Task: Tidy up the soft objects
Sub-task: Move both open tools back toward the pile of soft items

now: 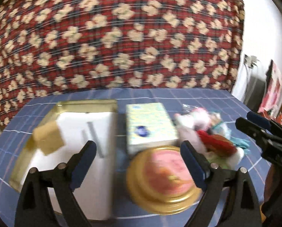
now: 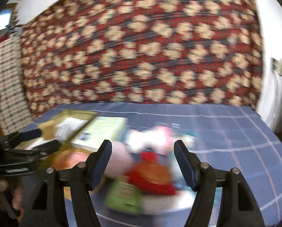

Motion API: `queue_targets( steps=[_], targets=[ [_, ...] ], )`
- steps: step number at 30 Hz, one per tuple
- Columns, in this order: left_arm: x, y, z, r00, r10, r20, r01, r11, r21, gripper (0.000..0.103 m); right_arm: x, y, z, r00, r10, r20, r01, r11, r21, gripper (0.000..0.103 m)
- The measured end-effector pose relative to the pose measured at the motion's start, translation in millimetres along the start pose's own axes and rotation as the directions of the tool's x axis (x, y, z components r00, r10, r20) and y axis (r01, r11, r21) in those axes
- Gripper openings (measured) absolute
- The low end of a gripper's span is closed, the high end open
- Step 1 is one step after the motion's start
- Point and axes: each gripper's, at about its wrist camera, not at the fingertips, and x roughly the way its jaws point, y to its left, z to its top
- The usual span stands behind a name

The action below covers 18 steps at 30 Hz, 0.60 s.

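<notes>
Both claws gape empty, the left claw (image 1: 139, 162) over the gold-rimmed lid (image 1: 164, 179), the right claw (image 2: 142, 162) above the soft toys (image 2: 150, 162) mid-bench (image 2: 235, 132); the right should probably settle before pinching one toy.

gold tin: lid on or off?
Off. The round lid lies on the cloth beside the open tin, whose white lining shows.
</notes>
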Motion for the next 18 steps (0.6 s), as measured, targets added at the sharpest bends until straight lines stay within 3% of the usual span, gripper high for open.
queue_targets(
  steps=[6,9,14,18],
  targets=[
    [7.7,-48.3,0.5,0.998,-0.059,-0.008,0.060,0.996,0.060,0.092,-1.6,-69.9,-16.9,0.989,-0.135,-0.053,0.139,0.988,0.072,0.070],
    [13.9,-65.1,2.5,0.997,-0.071,-0.016,0.072,0.994,0.081,0.092,3.9,-91.1,-20.9,0.983,-0.162,-0.084,0.169,0.981,0.091,0.070],
    [22.0,-87.3,4.8,0.996,-0.086,-0.031,0.089,0.990,0.107,0.092,13.5,-106.2,-28.2,0.981,-0.119,-0.153,0.135,0.986,0.100,0.069],
    [25.9,-98.3,3.9,0.996,-0.086,-0.037,0.090,0.988,0.126,0.092,27.7,-102.8,-32.8,0.969,-0.105,-0.224,0.122,0.991,0.060,0.060]
  ],
)
